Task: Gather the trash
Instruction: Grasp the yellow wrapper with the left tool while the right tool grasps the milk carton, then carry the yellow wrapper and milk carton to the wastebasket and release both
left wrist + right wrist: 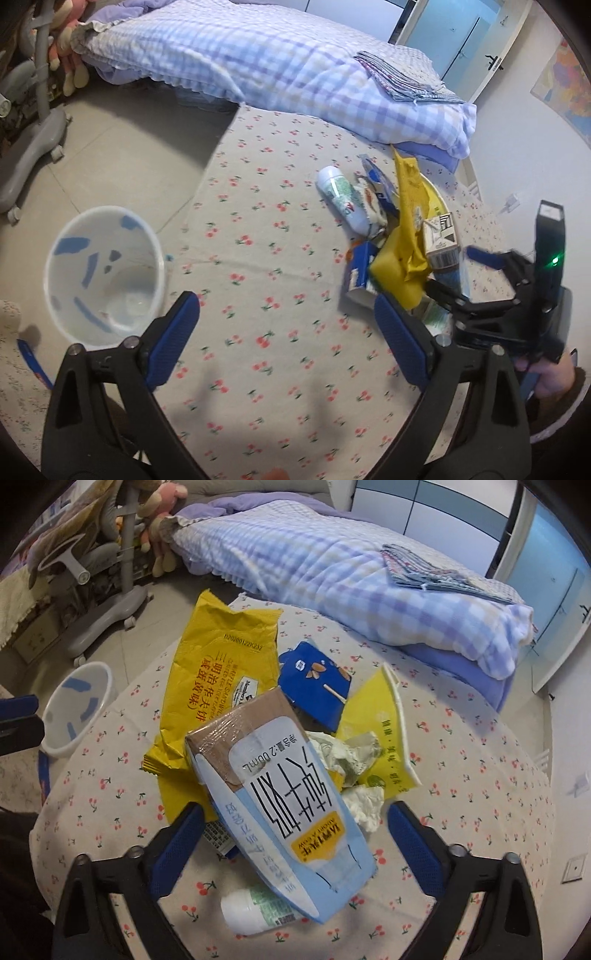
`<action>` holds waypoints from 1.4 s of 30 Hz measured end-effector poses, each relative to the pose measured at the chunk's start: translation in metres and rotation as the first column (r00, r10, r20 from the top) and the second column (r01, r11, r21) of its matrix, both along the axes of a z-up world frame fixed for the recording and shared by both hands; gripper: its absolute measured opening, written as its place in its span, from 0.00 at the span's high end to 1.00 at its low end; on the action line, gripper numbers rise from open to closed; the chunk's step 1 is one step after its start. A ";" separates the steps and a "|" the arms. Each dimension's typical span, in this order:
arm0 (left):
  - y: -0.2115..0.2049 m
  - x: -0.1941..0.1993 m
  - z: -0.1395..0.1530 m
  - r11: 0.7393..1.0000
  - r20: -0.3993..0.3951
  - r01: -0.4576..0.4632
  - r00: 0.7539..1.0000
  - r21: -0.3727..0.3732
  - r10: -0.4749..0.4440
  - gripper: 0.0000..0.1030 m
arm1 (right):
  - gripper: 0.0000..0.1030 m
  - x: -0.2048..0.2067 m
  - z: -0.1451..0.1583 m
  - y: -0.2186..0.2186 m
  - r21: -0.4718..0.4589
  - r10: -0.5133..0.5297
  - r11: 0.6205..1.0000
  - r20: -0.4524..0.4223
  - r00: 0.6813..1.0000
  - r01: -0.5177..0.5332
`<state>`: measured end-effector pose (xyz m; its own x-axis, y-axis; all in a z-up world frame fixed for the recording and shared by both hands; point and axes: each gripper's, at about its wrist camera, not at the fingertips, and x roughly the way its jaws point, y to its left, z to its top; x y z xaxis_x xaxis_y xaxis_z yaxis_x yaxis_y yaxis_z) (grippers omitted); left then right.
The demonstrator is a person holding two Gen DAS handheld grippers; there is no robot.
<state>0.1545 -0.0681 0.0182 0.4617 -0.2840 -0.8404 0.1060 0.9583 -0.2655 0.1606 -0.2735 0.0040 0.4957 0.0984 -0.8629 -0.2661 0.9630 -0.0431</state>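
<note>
Lying between right hand-held gripper [295, 823]: milk carton [284, 805]

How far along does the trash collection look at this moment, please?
Barely begun: the white bin looks empty. The right gripper has open fingers around the milk carton, not yet closed on it. The left gripper is open and empty. The yellow wrapper, blue carton, tissue and bottle remain.

The yellow wrapper [218, 672] carries the code H20200122K232, the Chinese words 三明治华夫饼 and 咸蛋黄味 in brackets. The milk carton [280, 805] shows 净含量:200mL above large characters 纯牛奶. Smaller print on both is too blurred to read.
</note>
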 end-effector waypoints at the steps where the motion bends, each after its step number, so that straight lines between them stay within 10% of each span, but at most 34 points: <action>1: -0.002 0.002 -0.001 1.000 -0.004 0.004 1.000 -0.014 -0.004 0.10 | 0.32 0.001 -0.003 -0.001 0.013 -0.001 1.000 -0.014 1.000 0.001; 10: -0.046 0.026 0.005 0.987 0.012 0.107 0.994 -0.120 -0.106 0.25 | 0.37 -0.020 0.019 -0.047 0.180 -0.172 0.969 -0.012 0.985 0.171; 18: -0.061 0.071 -0.015 0.961 -0.110 0.008 0.993 -0.275 -0.040 0.38 | 0.37 -0.051 0.032 -0.093 0.265 -0.345 0.899 -0.060 0.937 0.348; 25: -0.062 0.087 -0.024 0.923 -0.157 -0.056 0.988 -0.380 -0.005 0.83 | 0.37 -0.068 0.034 -0.104 0.268 -0.371 0.888 -0.061 0.927 0.373; 42: -0.026 0.041 0.025 0.942 0.008 0.019 1.000 -0.335 -0.018 0.98 | 0.37 -0.088 0.046 -0.107 0.286 -0.418 0.866 -0.035 0.908 0.410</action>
